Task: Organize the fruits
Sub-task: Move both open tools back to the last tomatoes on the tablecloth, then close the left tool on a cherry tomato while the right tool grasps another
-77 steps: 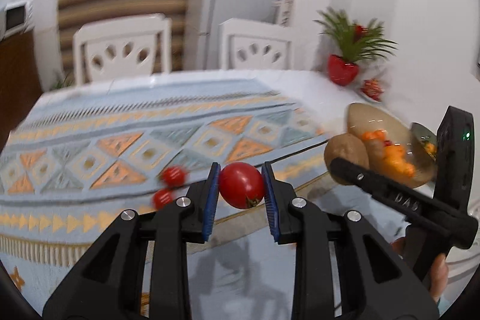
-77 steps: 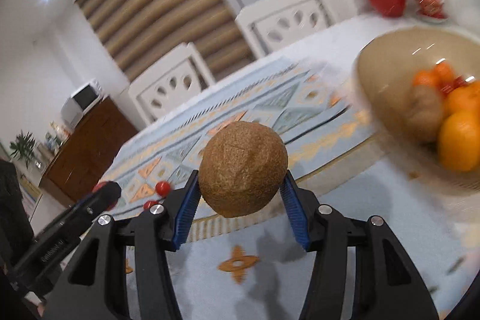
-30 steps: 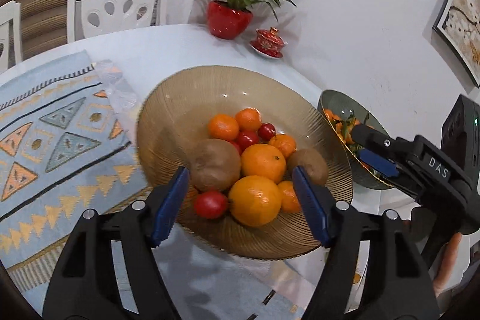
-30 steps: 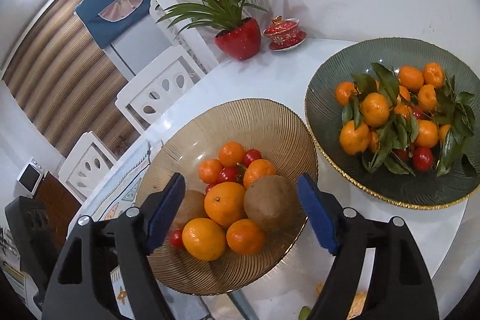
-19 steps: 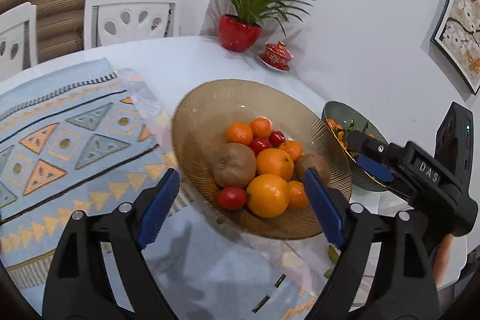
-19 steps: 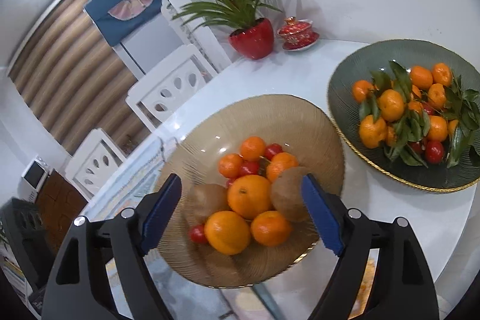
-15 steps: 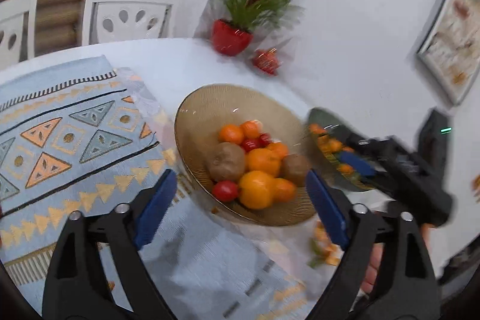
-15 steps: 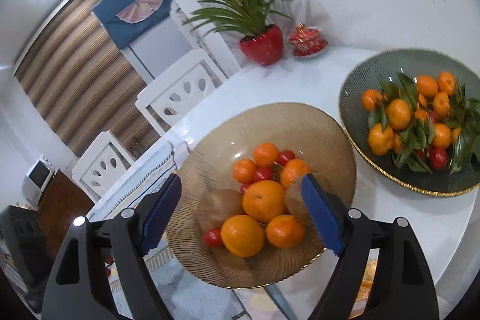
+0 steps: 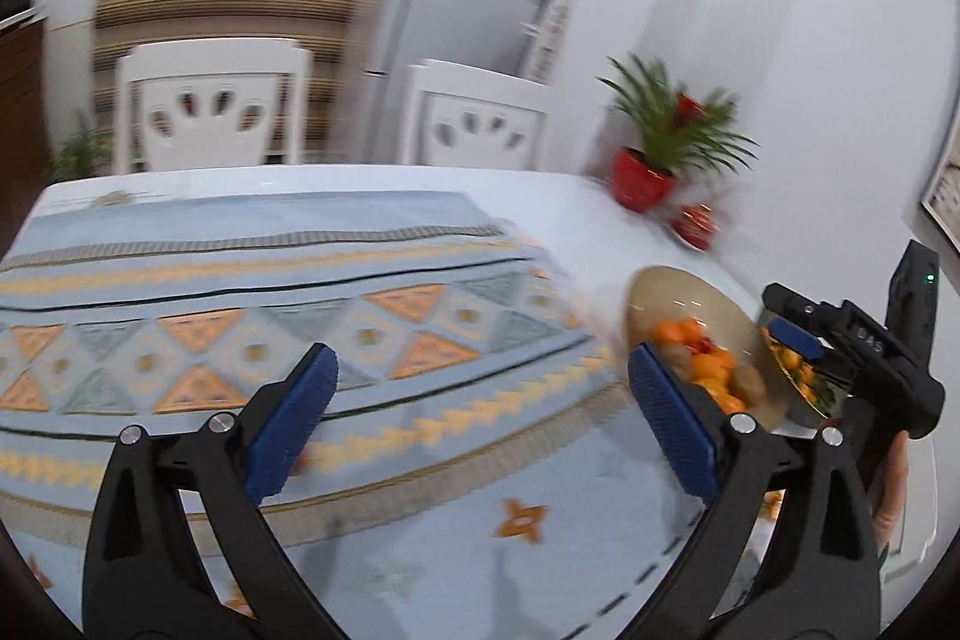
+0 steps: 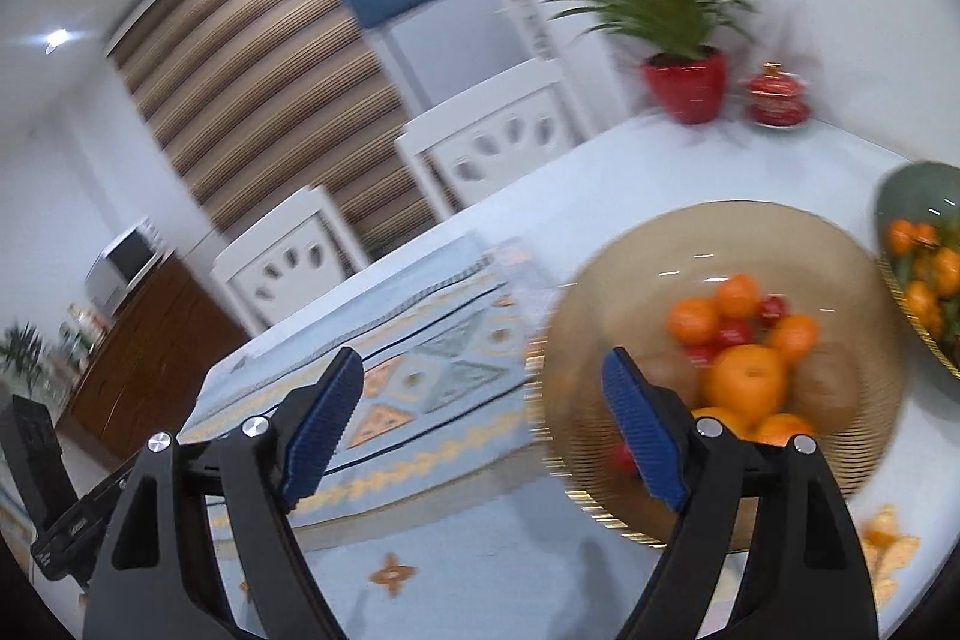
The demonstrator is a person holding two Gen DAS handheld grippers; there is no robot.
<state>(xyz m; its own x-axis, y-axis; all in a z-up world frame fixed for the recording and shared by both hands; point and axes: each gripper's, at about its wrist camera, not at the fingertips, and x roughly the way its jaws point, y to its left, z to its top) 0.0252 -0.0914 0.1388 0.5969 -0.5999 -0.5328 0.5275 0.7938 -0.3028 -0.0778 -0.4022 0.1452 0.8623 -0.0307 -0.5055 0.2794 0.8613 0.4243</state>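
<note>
White walls and chairs back a table under a patterned blue cloth (image 9: 360, 292). Both the left gripper (image 9: 480, 418) and right gripper (image 10: 480, 418) gape wide, empty. Fruits sit in the amber bowl (image 10: 612, 292), frame right. Next, probably, a reach for stray fruit; blur hides any.

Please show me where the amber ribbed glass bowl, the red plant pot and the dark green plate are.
amber ribbed glass bowl (image 10: 630, 274): right wrist view, bare far rim.
red plant pot (image 10: 687, 91): right wrist view, front wall.
dark green plate (image 10: 900, 196): right wrist view, bare left rim.
</note>
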